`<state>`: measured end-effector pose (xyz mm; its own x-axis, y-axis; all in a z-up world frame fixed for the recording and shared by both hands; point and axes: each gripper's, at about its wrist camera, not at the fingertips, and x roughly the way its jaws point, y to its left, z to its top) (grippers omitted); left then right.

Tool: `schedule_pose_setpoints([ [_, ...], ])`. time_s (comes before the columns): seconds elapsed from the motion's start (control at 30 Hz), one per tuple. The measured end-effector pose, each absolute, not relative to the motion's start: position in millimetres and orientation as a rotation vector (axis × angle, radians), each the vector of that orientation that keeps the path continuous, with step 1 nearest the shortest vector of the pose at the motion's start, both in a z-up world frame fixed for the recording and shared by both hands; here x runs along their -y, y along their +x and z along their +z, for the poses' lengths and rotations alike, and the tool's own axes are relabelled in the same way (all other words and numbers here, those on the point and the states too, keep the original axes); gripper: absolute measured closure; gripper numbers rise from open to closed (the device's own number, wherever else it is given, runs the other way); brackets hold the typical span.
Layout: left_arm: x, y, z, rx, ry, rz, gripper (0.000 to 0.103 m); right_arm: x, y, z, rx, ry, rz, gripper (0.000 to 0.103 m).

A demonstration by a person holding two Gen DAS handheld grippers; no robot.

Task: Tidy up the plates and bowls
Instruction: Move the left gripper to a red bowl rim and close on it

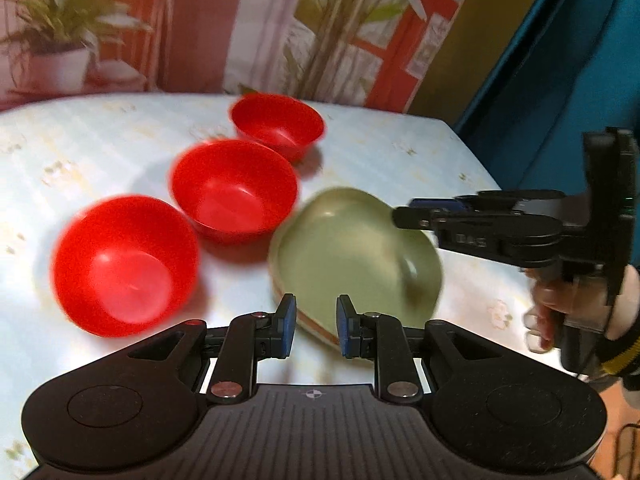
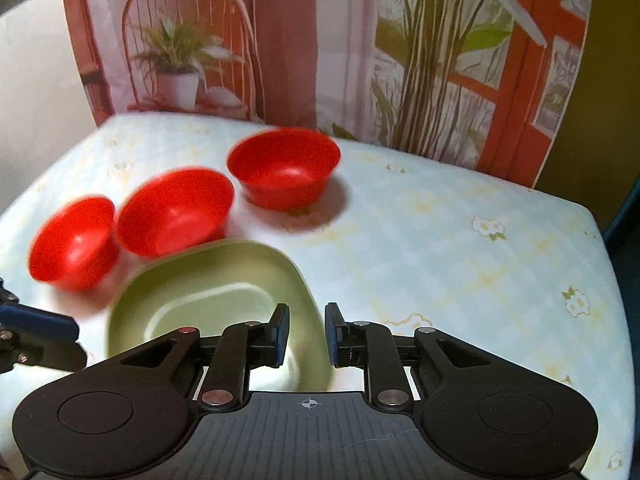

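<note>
Closest in the left wrist view: left gripper (image 1: 316,320), black with blue pads, jaws a little apart and clamped on nothing, hovering over the near edge of one pale green, rounded, shallow plastic plate (image 1: 352,248). Under that edge, thin orange and tan layers, too blurred to count. Across the same plate, on its far right rim: right gripper (image 1: 404,212), carried by one hand (image 1: 560,300) in a dark sleeve. From the right wrist view: jaws of the right gripper parted, straddling the plate's right corner, pads not pressing the rim, so released. Plate resting on a table (image 1: 100,140) covered in a pale blue cloth with small flower prints, toward the near side. Beside the plate, to its left and beyond, three glossy red round plastic bowls in a slanting row, all upright and empty: nearest red bowl (image 1: 124,266), middle red bowl (image 1: 234,190) close behind it, farthest red bowl (image 1: 278,124) near the table's back edge. Behind the table, one printed backdrop (image 1: 320,20) picturing a potted plant, a wire chair and tall green stems.
</note>
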<state>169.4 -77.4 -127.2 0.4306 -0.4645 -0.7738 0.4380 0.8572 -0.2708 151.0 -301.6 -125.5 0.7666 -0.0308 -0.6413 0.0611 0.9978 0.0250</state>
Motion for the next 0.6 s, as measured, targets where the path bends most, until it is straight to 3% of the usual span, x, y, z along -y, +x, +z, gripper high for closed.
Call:
schedule_pose_setpoints([
  [0.6, -31, 203, -110, -0.892, -0.009, -0.347, 0.08, 197, 183, -112, -0.591, 0.207, 0.007, 0.085],
])
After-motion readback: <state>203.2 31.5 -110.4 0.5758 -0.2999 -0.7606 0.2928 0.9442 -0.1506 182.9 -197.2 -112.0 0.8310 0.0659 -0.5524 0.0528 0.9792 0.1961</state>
